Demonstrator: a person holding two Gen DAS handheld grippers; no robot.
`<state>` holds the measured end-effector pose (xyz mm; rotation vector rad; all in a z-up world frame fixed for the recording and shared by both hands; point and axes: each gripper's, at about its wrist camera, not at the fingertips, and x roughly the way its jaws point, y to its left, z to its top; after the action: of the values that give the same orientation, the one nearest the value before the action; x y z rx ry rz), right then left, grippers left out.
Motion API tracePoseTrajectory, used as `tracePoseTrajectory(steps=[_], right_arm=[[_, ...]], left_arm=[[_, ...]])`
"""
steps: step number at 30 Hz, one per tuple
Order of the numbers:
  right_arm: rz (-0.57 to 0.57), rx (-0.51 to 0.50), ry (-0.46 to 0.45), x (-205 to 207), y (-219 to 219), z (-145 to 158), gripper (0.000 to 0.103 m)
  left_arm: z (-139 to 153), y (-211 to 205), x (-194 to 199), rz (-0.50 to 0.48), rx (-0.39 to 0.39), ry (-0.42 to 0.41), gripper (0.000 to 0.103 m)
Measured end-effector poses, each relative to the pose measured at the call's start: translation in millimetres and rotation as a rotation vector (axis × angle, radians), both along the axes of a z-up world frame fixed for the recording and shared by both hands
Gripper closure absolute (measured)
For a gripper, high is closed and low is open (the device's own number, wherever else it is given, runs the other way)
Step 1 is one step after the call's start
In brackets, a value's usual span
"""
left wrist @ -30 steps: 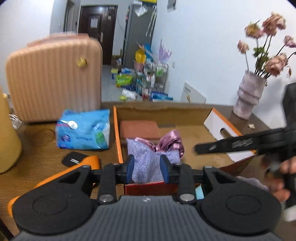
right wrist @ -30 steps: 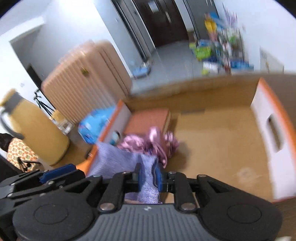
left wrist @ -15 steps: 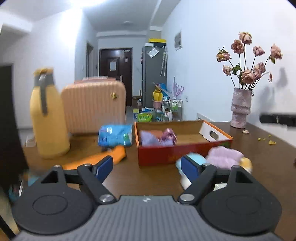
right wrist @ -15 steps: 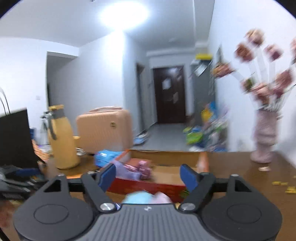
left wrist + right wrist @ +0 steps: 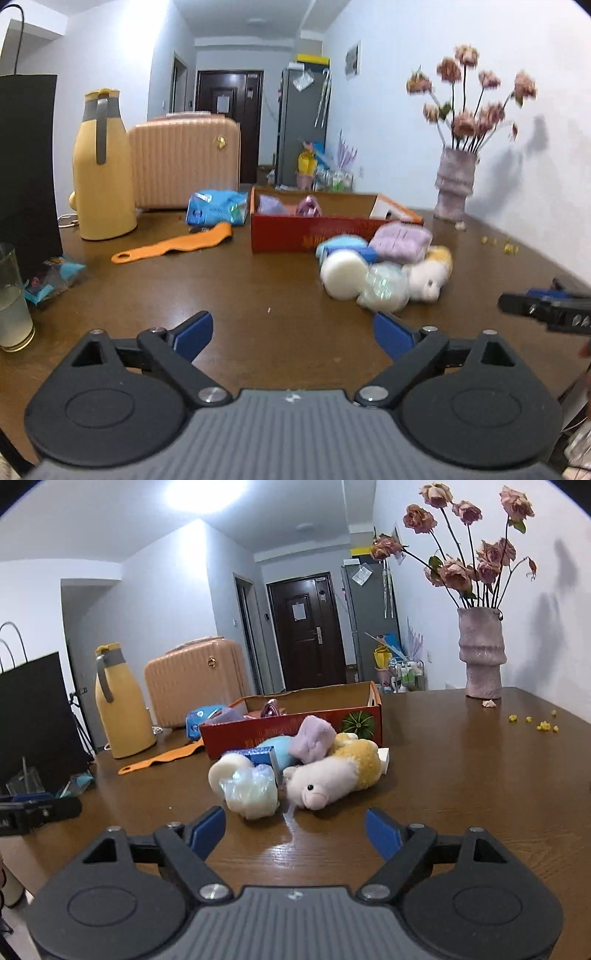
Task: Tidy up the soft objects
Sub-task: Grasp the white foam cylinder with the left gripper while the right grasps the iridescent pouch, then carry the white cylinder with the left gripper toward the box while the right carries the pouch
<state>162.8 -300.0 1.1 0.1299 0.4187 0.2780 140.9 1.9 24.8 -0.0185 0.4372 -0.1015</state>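
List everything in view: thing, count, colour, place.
cardboard box: 1, red, mid-table, cloths inside
plush toy: 1, white-yellow, pile before box
purple towel: 1, atop pile
white sponge: 1, pile's left
bagged soft item: 1, clear wrap, pile front
blue soft item: 1, pile's back
orange strap: 1, left of box
blue packet: 1, beside box
yellow jug: 1, table left
suitcase: 1, peach, behind
vase: 1, pink, dried roses
left gripper: open, empty
right gripper: open, empty
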Motion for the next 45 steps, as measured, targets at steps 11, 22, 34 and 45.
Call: tracePoseTrajectory(steps=[11,22,34,45], right_arm=[[-0.002,-0.028,0.037,23.7,4.4,-14.3,0.02],[0.034,0.023,0.051,92.2,15.2,-12.5,0.037],[0.244,-0.072,0.058,137.9,67.2,-26.0,0.05],[0.27,-0.169,0.069,103.1,84.2,-27.3,0.072]], left_arm=[[-21.6,-25.8,56.8,-0.061,-0.022,0.092,0.007],[-30.0,-20.0,163.6,-0.075,-0.256,0.208,0.013],[-44.3,-9.3,218.8,-0.193,-0.424,0.283,0.047],[-50.7,6.3,160.7,-0.156,-0.385,0.327,0.065]])
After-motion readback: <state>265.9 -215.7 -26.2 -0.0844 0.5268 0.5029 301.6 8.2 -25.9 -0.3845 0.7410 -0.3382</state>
